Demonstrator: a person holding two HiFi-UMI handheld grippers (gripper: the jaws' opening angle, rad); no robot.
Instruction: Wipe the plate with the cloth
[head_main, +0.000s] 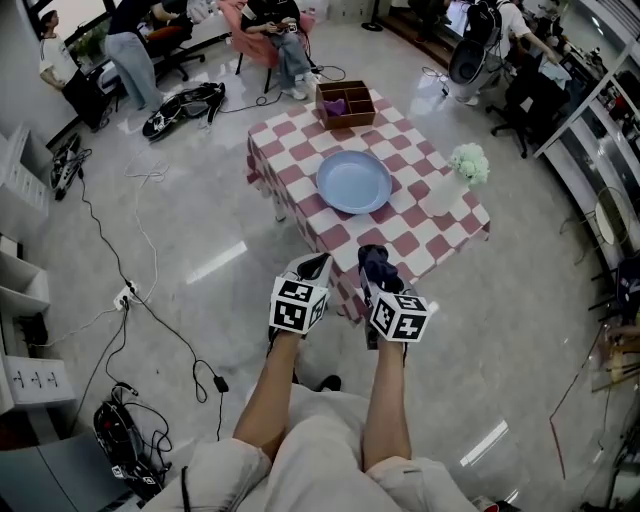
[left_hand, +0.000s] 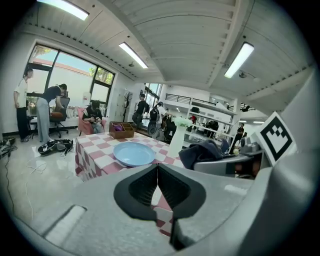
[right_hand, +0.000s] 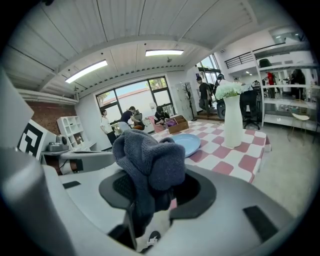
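Cables (head_main: 147, 300) sprawl over the pale floor out on the left, and now we come across to the left gripper (left_hand: 158, 171). Its jaws are pressed together, pad against pad, with nothing between them. It sits just short of the near edge of the table (head_main: 420, 245), side by side with its partner. Straight ahead on that red-and-white checked table lies the plate (head_main: 354, 181), pale blue, round, flat on the checks near the middle and well apart from both grippers. Beyond it, at the far edge, stands a wooden box (head_main: 345, 103) with something purple in one compartment.

Over to the right gripper (right_hand: 152, 190), and here's the action: it is clenched on the cloth (right_hand: 147, 157), a dark grey-blue towel bunched into a lump that bulges up above the jaws. The cloth is in the air at the table's near edge, not touching the plate.

Further right on the table, beside the plate but apart from it, a white vase (head_main: 445, 192) stands upright with white flowers (head_main: 469, 162) on top.
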